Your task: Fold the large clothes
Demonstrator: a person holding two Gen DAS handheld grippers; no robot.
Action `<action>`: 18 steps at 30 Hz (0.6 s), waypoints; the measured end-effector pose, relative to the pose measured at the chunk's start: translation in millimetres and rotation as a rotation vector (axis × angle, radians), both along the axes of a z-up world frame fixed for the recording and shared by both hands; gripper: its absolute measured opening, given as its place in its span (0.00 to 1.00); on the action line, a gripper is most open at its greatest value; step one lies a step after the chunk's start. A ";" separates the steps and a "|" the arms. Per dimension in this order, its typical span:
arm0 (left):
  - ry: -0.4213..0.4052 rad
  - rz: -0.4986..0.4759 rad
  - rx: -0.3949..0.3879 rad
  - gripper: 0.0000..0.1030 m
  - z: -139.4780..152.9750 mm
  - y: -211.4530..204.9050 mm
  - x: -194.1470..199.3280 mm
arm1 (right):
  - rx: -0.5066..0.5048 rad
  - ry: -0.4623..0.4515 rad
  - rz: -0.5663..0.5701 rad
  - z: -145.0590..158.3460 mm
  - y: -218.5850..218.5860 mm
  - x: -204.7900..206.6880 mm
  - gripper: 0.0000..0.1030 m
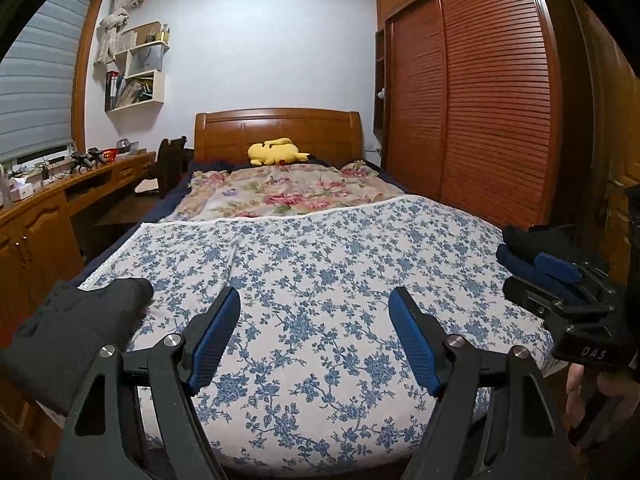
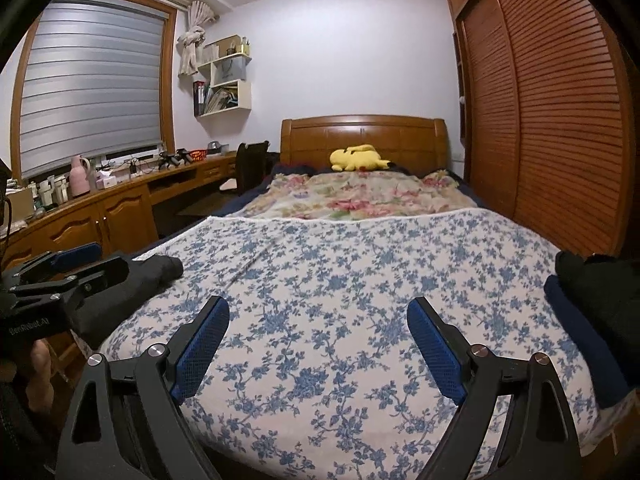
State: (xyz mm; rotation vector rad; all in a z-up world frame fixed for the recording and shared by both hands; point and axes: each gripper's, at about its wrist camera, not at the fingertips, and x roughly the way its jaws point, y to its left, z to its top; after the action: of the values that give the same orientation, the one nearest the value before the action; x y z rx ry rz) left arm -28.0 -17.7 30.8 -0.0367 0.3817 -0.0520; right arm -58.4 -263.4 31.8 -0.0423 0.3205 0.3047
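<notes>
While both grippers hang above the foot of the bed, neither holds anything: the left gripper has its jaws wide apart over bare blue-flowered bedspread, and the right gripper likewise stands open with only cloth pattern between its pads. The task's clothes sit at the edges. A dark grey garment lies bunched at the lower left of the left wrist view, at the bed's corner, probably the next piece to spread. At the right edge of the right wrist view a navy folded piece carries a black one on top, seemingly a finished stack kept aside so the middle of the bed stays free for folding
</notes>
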 end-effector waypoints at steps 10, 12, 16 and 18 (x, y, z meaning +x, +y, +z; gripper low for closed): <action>-0.008 0.015 0.000 0.75 0.9 3.6 -2.3 | 0.016 -0.010 -0.033 -5.5 -6.6 -1.9 0.90; -0.007 0.016 0.001 0.75 0.8 3.4 -2.0 | 0.014 -0.011 -0.035 -5.3 -5.5 -2.5 0.90; -0.007 0.015 0.002 0.75 0.3 2.4 -2.1 | 0.017 -0.009 -0.035 -4.3 -6.4 -2.4 0.90; -0.007 0.016 0.003 0.75 0.4 2.2 -2.2 | 0.018 -0.008 -0.035 -4.3 -5.1 -2.3 0.90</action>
State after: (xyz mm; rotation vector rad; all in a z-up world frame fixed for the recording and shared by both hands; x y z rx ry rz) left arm -30.2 -15.5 31.2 -0.0370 0.3744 -0.0361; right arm -60.7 -268.5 27.5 -0.0205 0.3100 0.2729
